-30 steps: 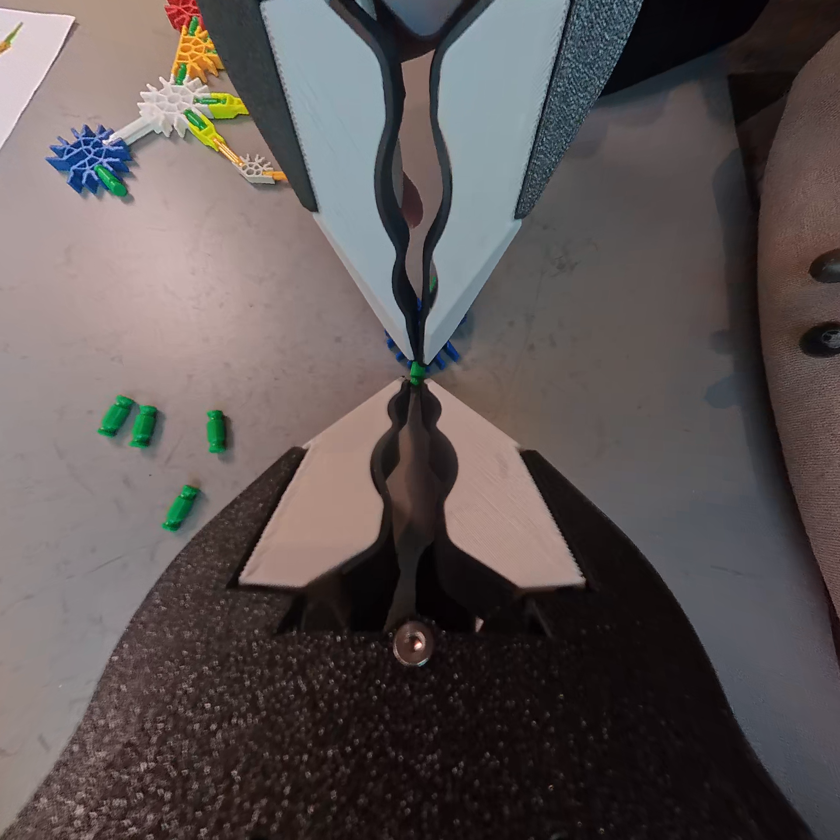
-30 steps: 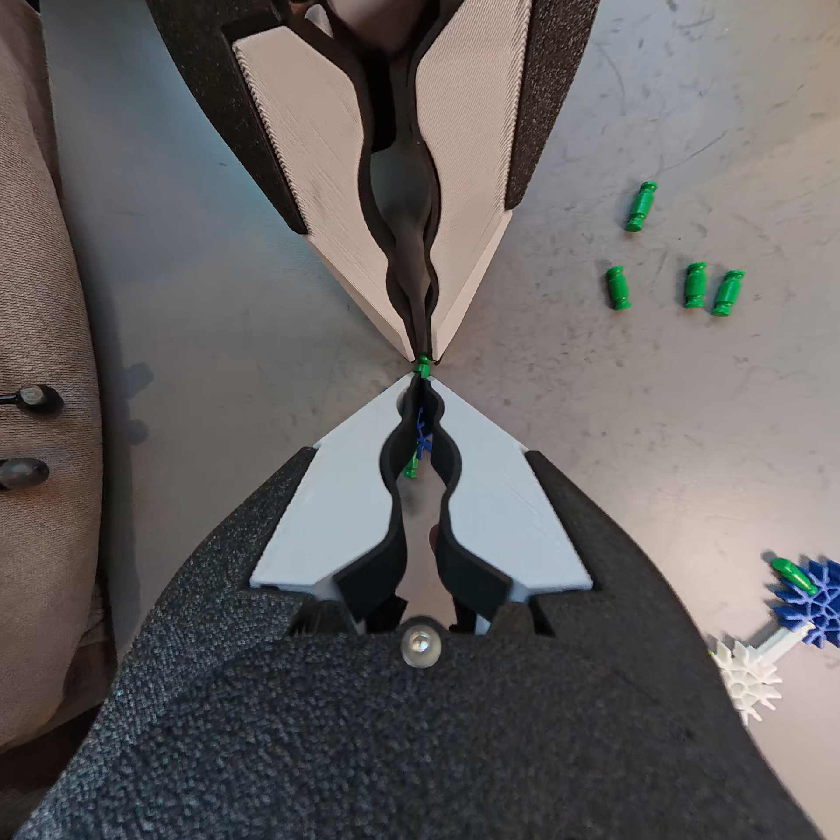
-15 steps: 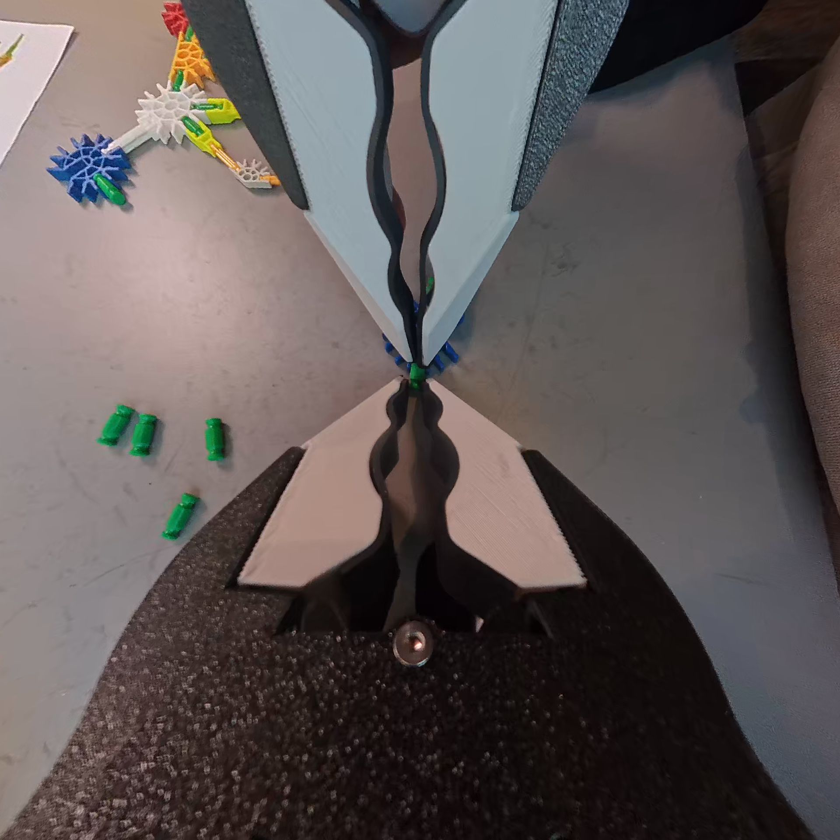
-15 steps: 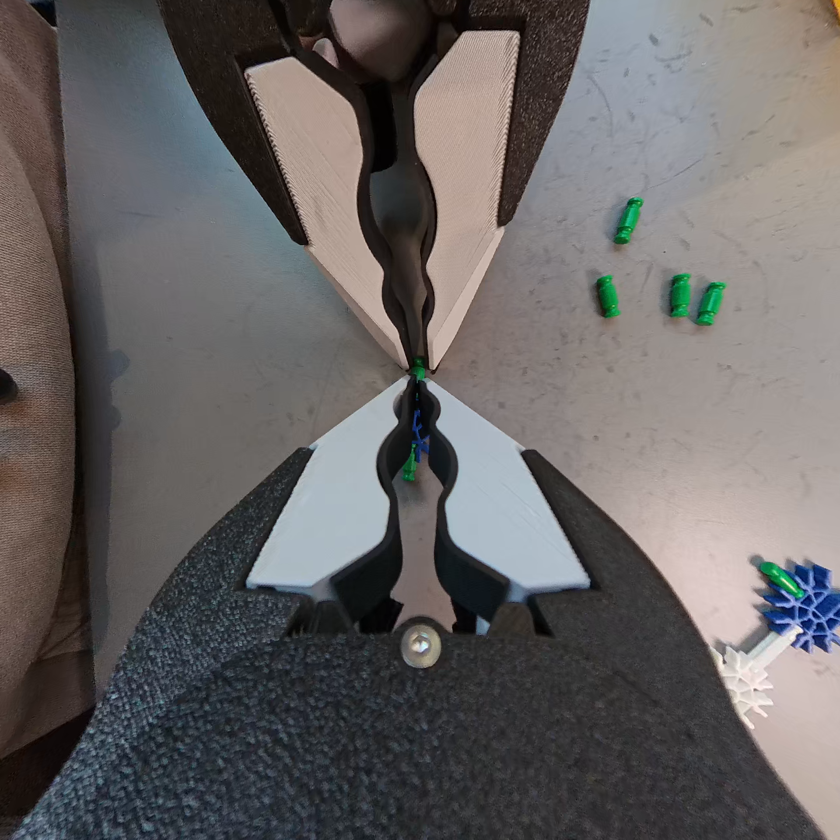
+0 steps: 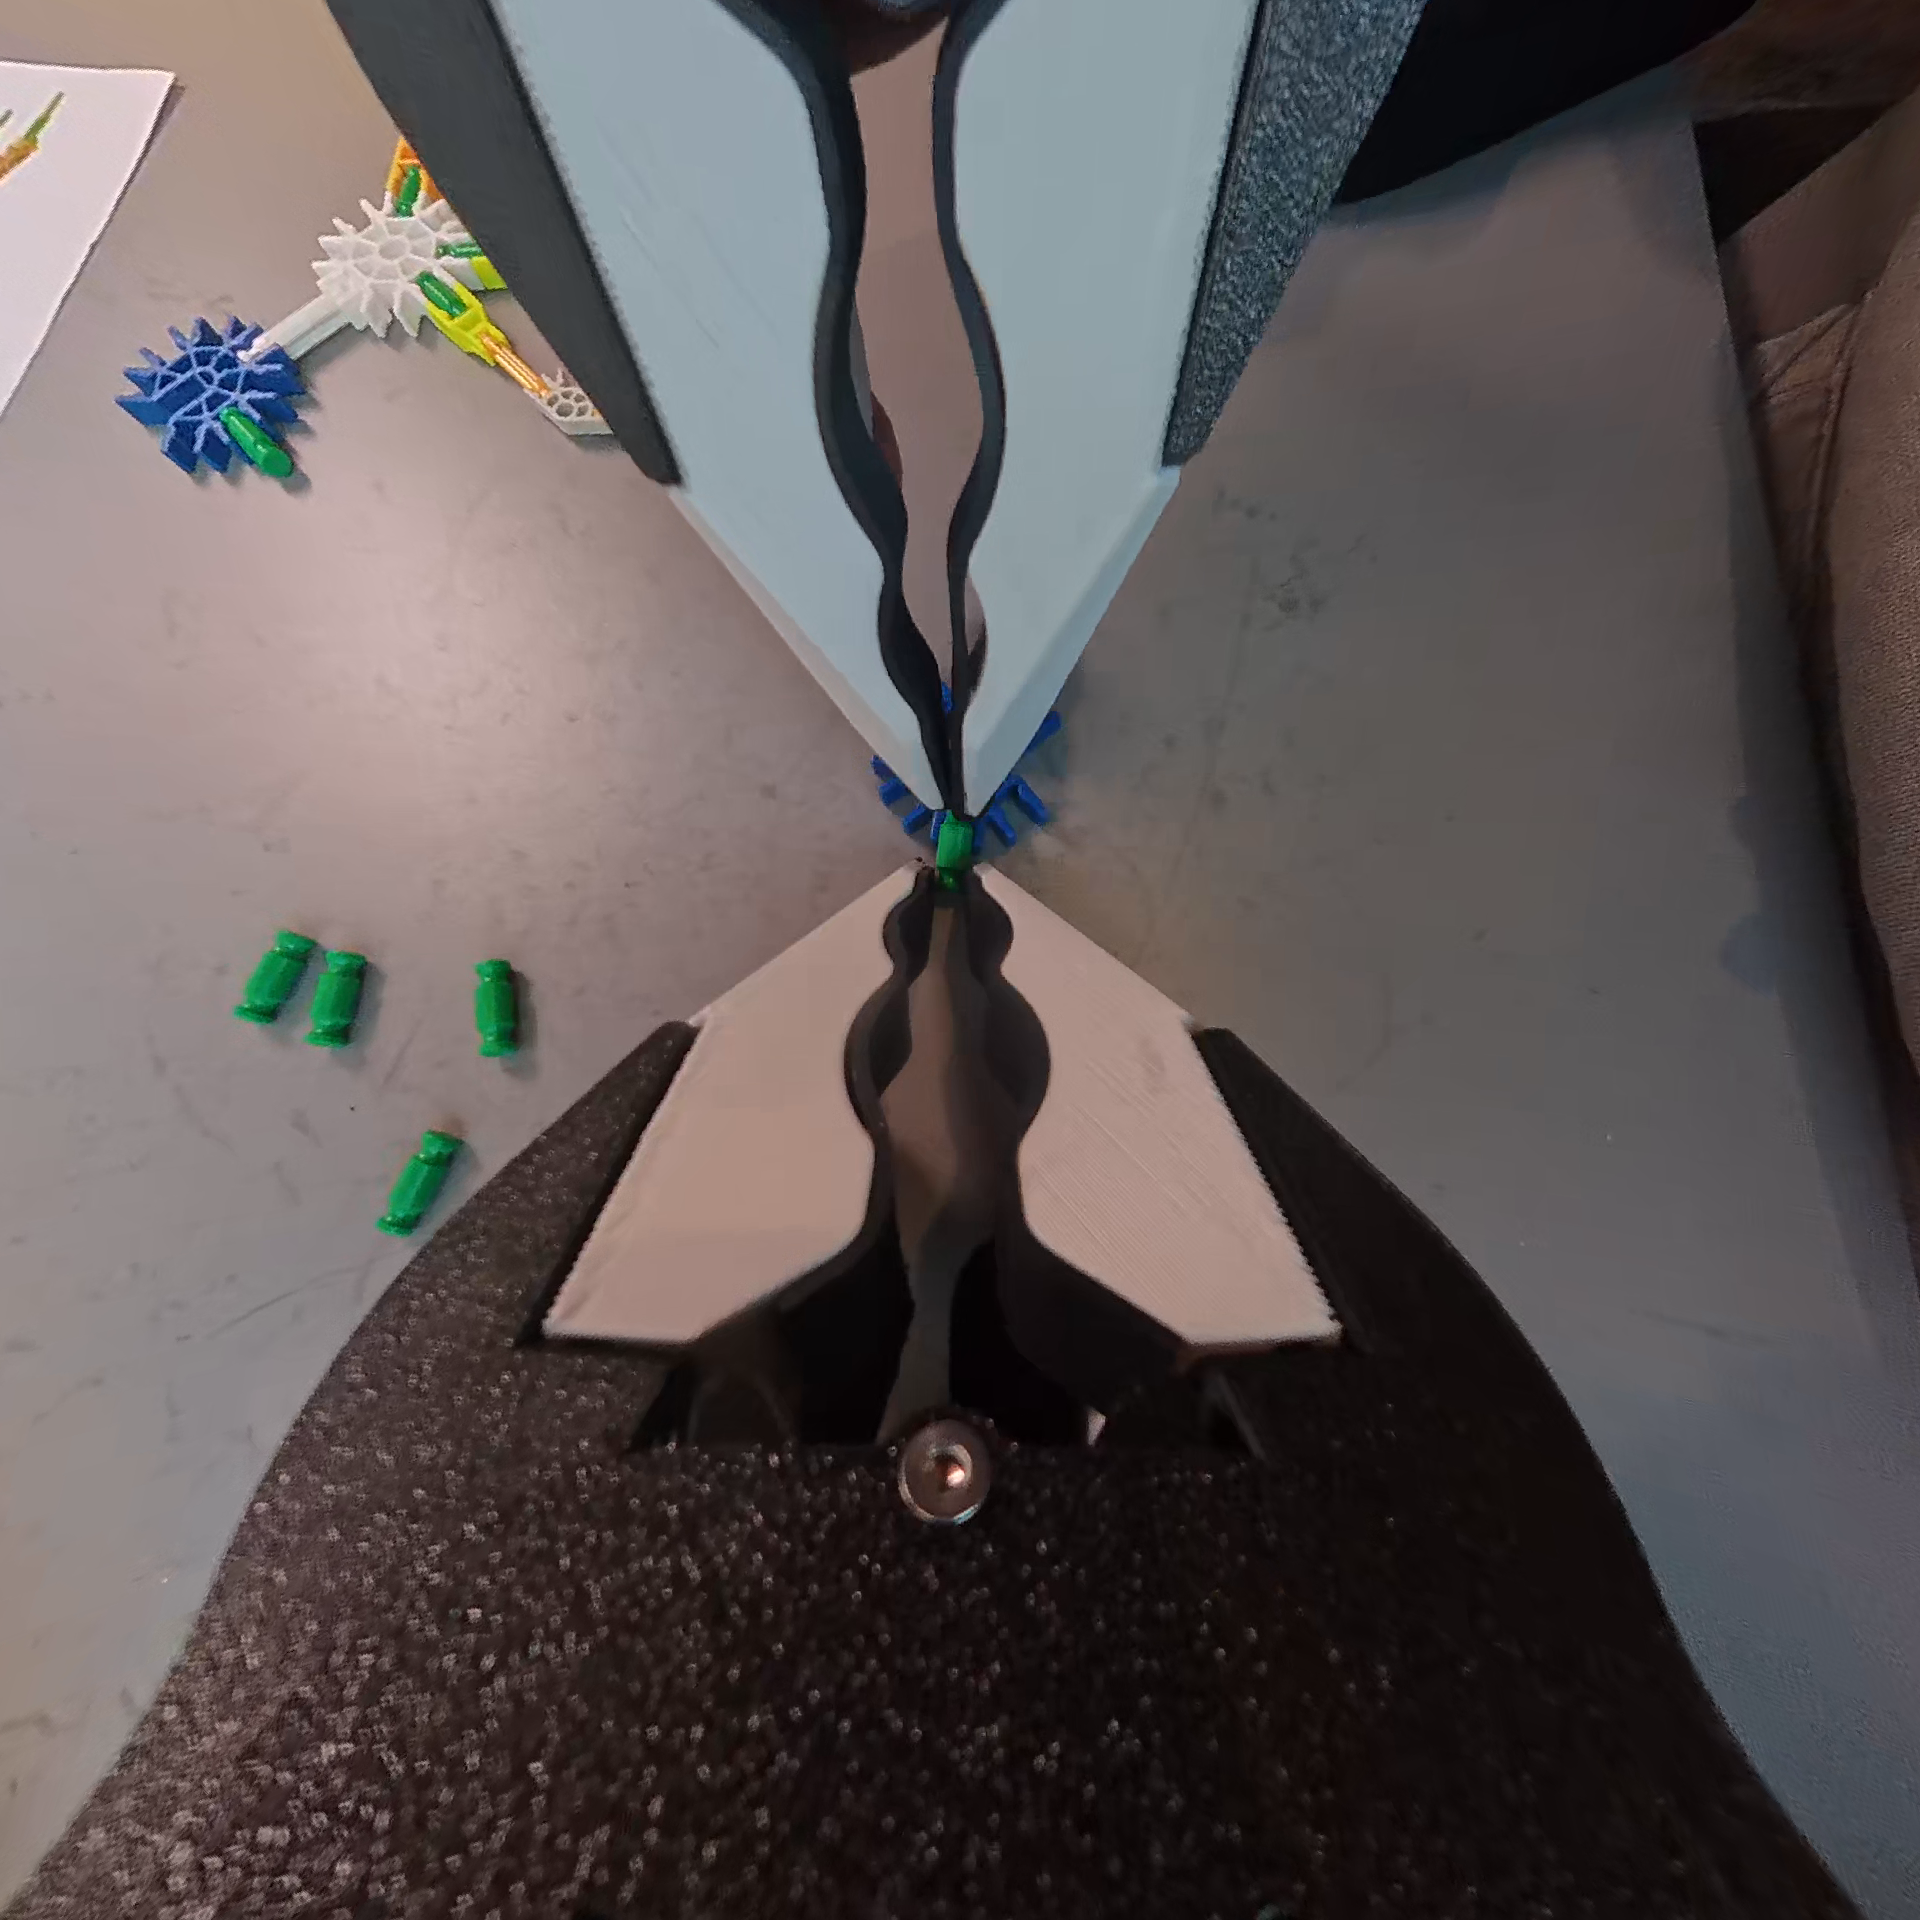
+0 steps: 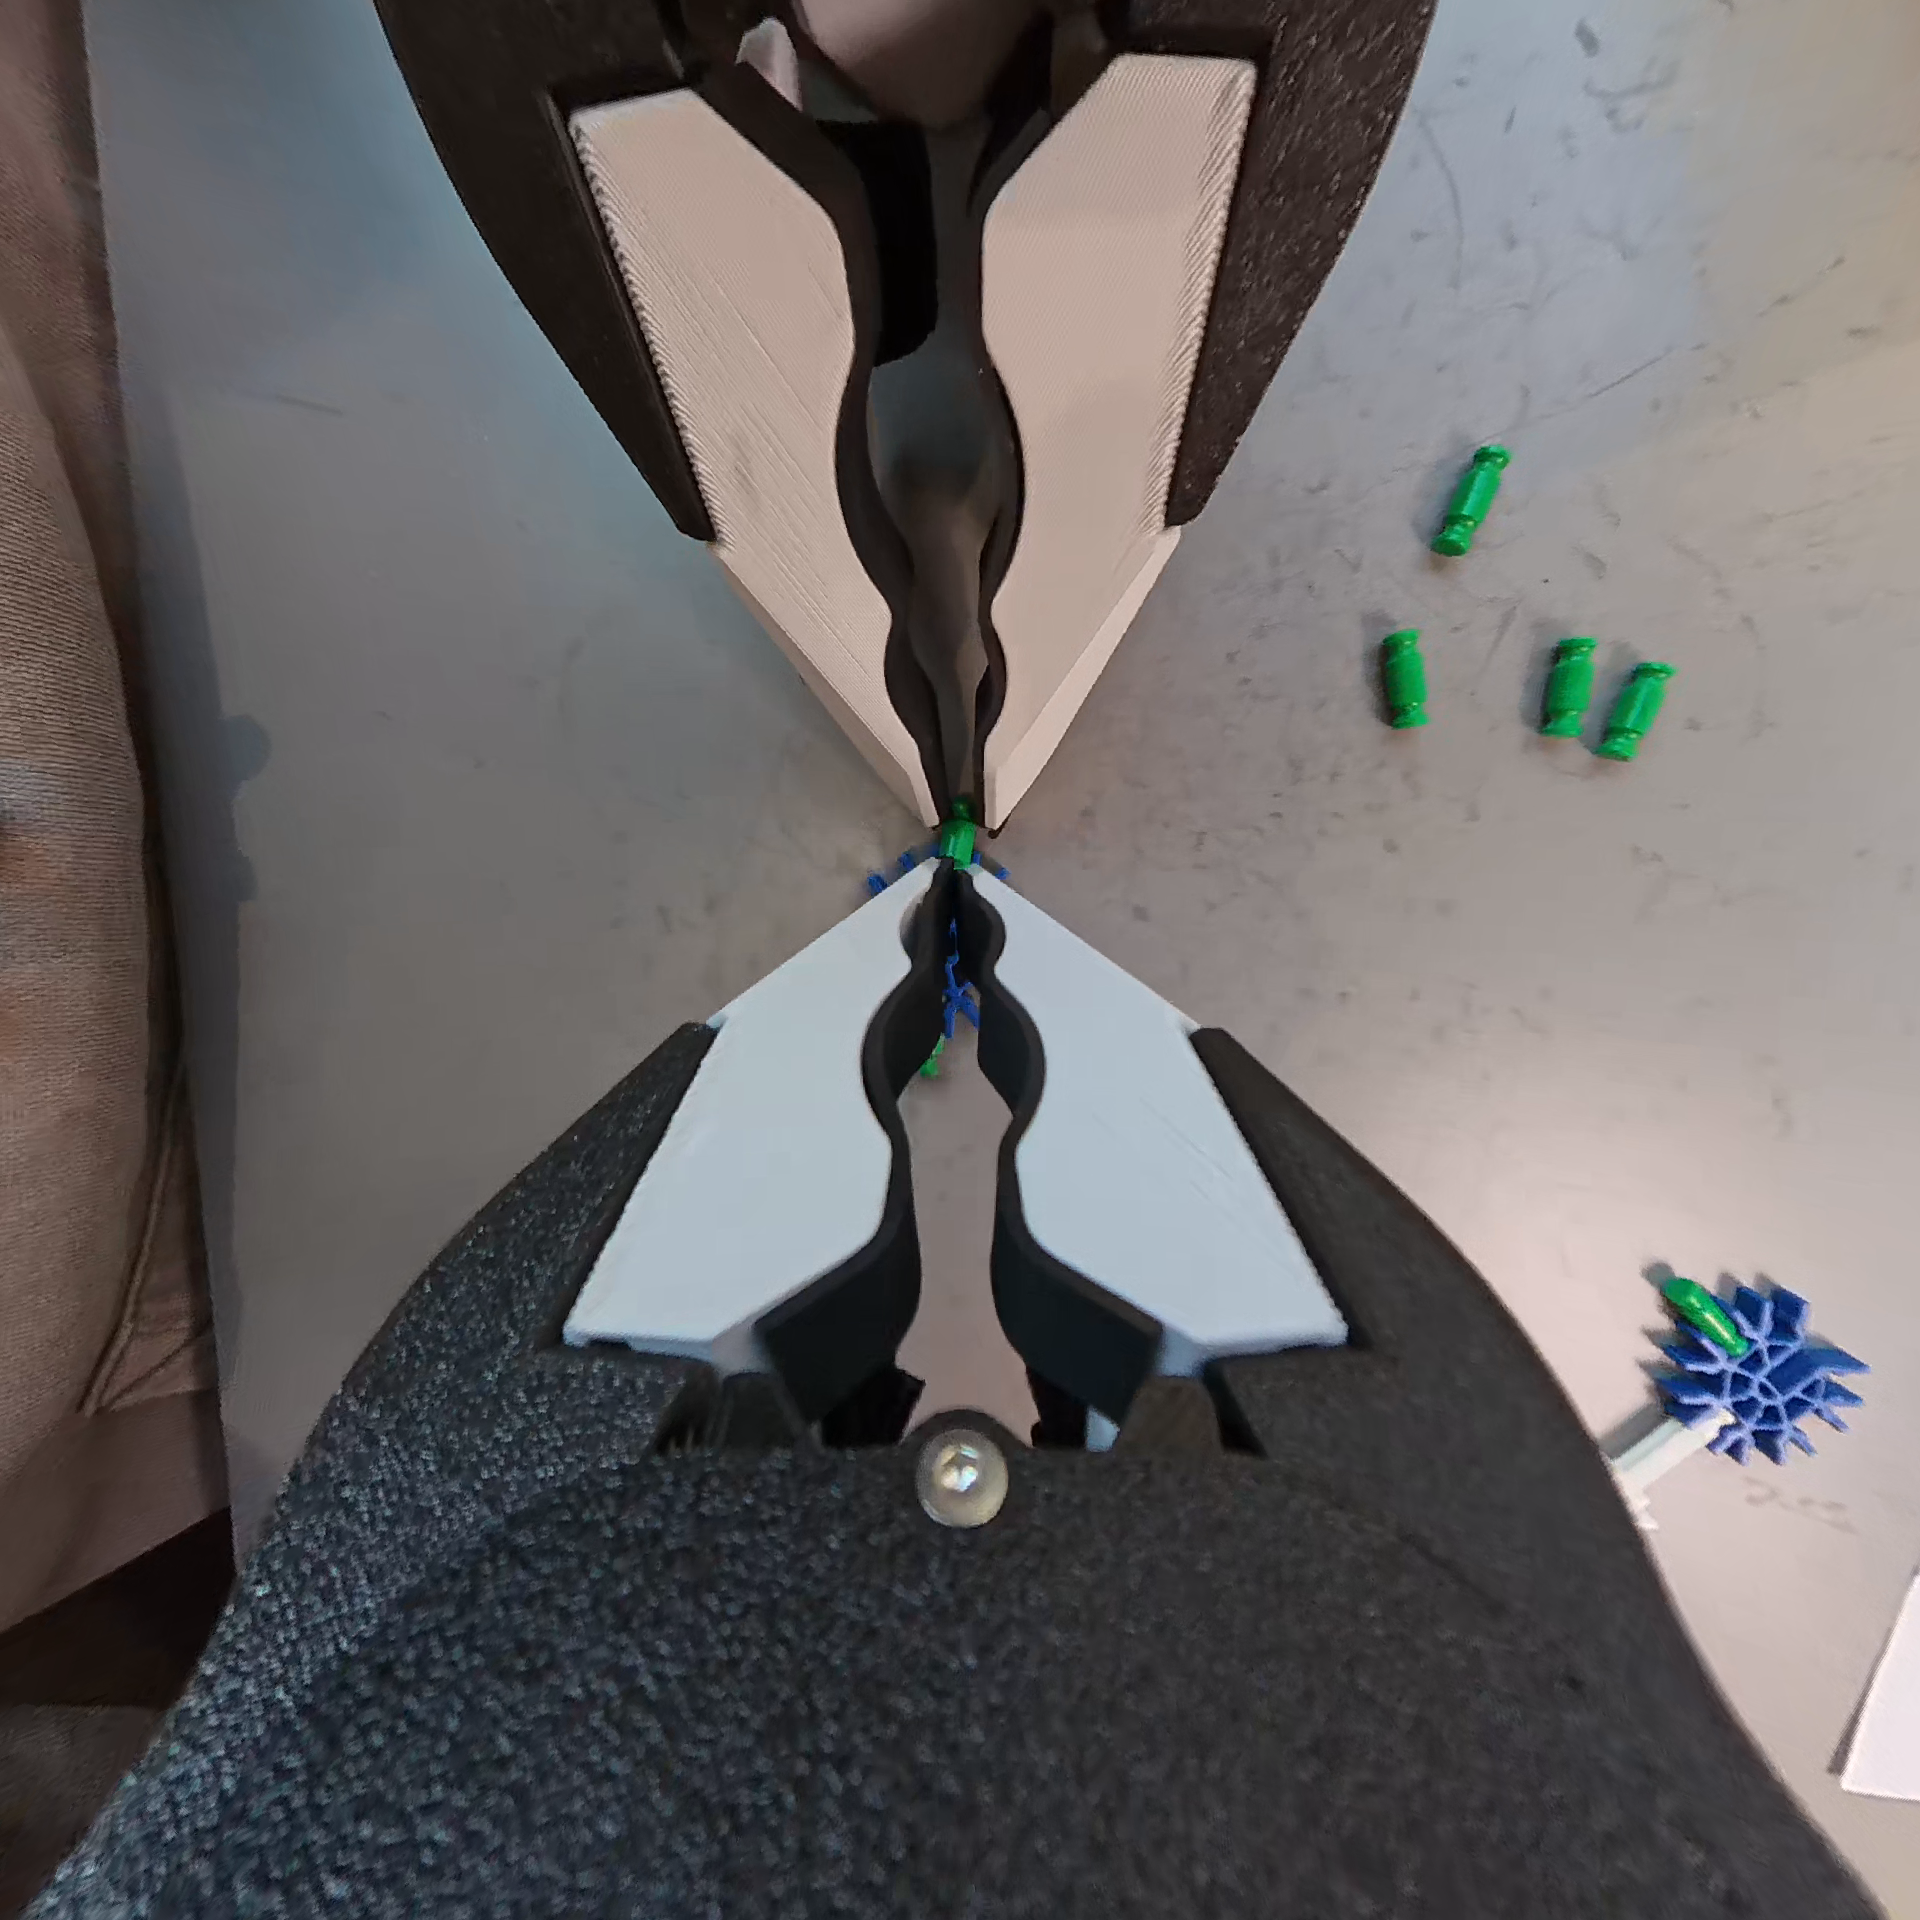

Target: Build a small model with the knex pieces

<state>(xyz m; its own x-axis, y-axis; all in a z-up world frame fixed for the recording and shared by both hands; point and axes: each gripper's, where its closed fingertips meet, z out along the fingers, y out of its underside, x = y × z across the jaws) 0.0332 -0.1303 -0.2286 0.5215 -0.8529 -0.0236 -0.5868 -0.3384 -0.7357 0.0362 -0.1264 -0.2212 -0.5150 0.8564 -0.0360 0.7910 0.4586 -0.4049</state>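
My left gripper (image 5: 940,883), with beige fingers, is shut on one end of a short green rod (image 5: 951,842). My right gripper (image 5: 948,800), with pale blue fingers, faces it tip to tip and is shut on a blue snowflake connector (image 5: 1023,795). The rod's other end meets the connector's rim. In the right wrist view the right gripper (image 6: 954,883) holds the blue connector (image 6: 961,997), with a second green rod (image 6: 930,1060) showing behind it. The left gripper (image 6: 956,816) comes in from the top, holding the green rod (image 6: 956,840). Both are held above the grey table (image 5: 1403,831).
Several loose green rods (image 5: 332,997) lie on the table, also in the right wrist view (image 6: 1569,686). A built piece with white (image 5: 390,255) and blue (image 5: 213,390) snowflake connectors lies beyond them. A white sheet (image 5: 62,208) is at the corner. A person's brown clothing (image 5: 1849,520) borders the table. Only a small space, under 4 cm, lies between the two pairs of fingers.
Both grippers stay shut and tip to tip. A little more of the green rod shows between the tips. The pair has drifted slightly over the table.
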